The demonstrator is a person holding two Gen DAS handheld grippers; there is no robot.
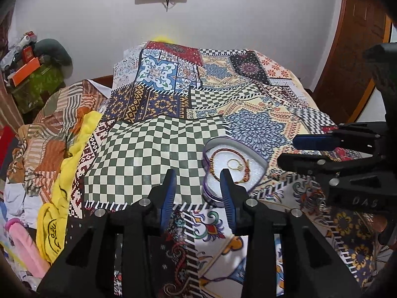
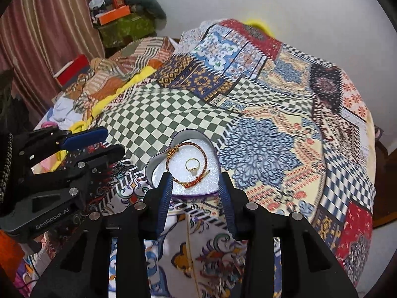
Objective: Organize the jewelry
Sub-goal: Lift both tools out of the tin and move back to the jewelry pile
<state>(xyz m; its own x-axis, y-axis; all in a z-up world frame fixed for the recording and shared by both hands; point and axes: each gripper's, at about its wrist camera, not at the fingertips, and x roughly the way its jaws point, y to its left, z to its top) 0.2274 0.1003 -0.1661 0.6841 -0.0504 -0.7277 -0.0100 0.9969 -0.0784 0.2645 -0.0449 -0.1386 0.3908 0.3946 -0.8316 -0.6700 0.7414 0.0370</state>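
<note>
My left gripper (image 1: 198,173) hangs tilted down, ribbed blue pads apart, nothing between them; my right gripper (image 2: 194,177) matches it, jaws parted and empty. Just ahead of both tips sits the heart-shaped tin (image 2: 158,154), smooth metal wall, white foam floor, holding a red-gold bracelet (image 2: 202,150) and a thin gold ring (image 2: 192,165). A fine gold chain (image 2: 189,243) trails beneath my right claw. Beyond, open patchwork bedspread (image 1: 153,146) all around.
</note>
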